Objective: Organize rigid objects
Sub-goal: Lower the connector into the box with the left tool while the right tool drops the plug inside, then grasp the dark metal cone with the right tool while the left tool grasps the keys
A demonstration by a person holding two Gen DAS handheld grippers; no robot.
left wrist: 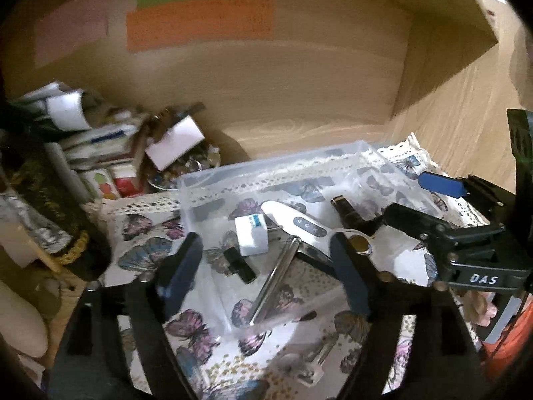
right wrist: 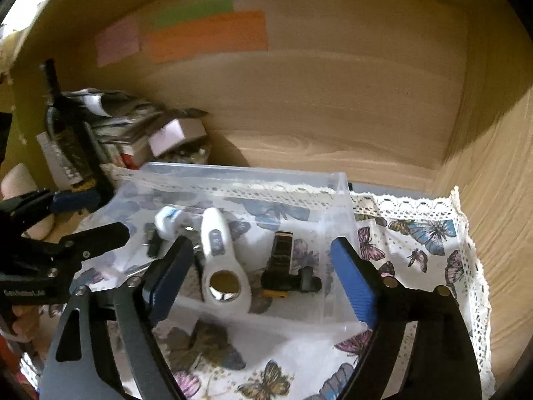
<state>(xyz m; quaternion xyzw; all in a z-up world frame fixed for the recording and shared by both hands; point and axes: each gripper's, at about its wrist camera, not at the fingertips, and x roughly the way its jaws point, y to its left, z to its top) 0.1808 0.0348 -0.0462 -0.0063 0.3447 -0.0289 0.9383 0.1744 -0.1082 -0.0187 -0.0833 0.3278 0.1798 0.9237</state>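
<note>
Jaws of both grippers, left (left wrist: pixel 266 276) and right (right wrist: pixel 263 283), spread wide, holding nothing. Ahead of both, clear bin (right wrist: pixel 343 200) gathering loose items. Between the right jaws, white thermometer (right wrist: pixel 220 260); beside it, black clip (right wrist: pixel 283 266). Between the left jaws, metal rod (left wrist: pixel 276 283), small white box (left wrist: pixel 251 235).

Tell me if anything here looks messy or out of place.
The pile of boxes and papers in the back left corner is heaped askew. In the clear bin, the items lie jumbled: a metal rod rests slanted beside the white device.
</note>
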